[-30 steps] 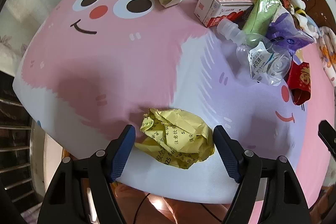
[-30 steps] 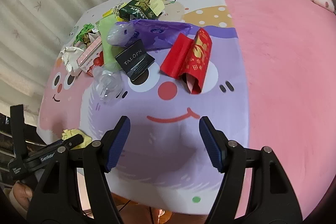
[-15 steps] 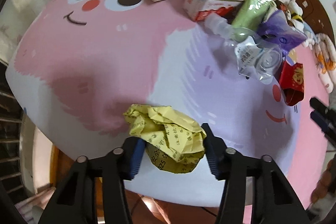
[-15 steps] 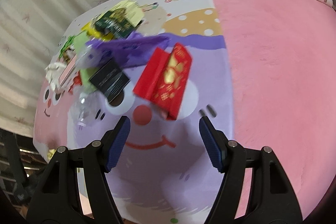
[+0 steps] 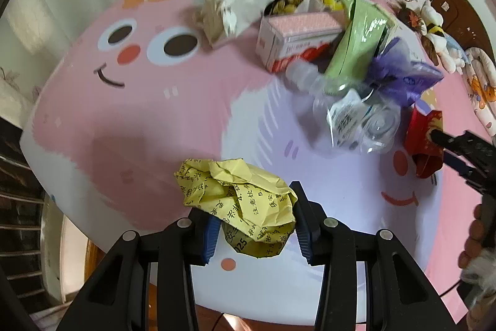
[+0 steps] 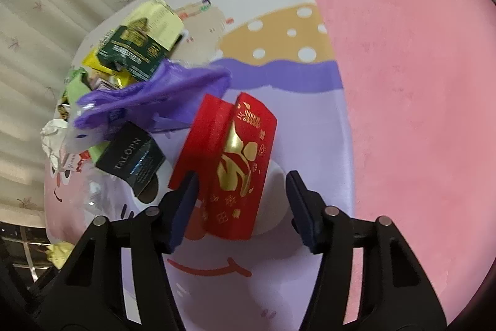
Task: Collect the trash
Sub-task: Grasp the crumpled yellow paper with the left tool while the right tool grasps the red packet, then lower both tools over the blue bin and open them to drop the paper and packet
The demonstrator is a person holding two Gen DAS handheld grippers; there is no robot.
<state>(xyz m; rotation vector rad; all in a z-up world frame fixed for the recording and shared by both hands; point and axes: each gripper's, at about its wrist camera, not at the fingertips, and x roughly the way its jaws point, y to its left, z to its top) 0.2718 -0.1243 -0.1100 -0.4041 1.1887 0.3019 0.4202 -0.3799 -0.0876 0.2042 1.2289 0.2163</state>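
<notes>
My left fingers (image 5: 302, 225) are pinched on a crumpled yellow paper ball (image 5: 240, 211), low in the centre of the left wrist view, with the blue pads pressing its two sides. The ball is lumpy with no clear long axis; its printed black characters face me, and its loose wrinkled edge sticks out toward the upper left.

My right fingers (image 6: 299, 207) are spread wide, one either side of a red envelope (image 6: 238, 166) in the middle of the right wrist view. Its long axis runs almost straight away from me, tilted slightly right at the far end, gold print facing up. The left pad sits at the envelope's left edge; the right pad stands clear.

The bedspread (image 6: 403, 82) lies beneath, with a purple bag (image 6: 148, 98) and a black packet (image 6: 133, 166) to the left.
</notes>
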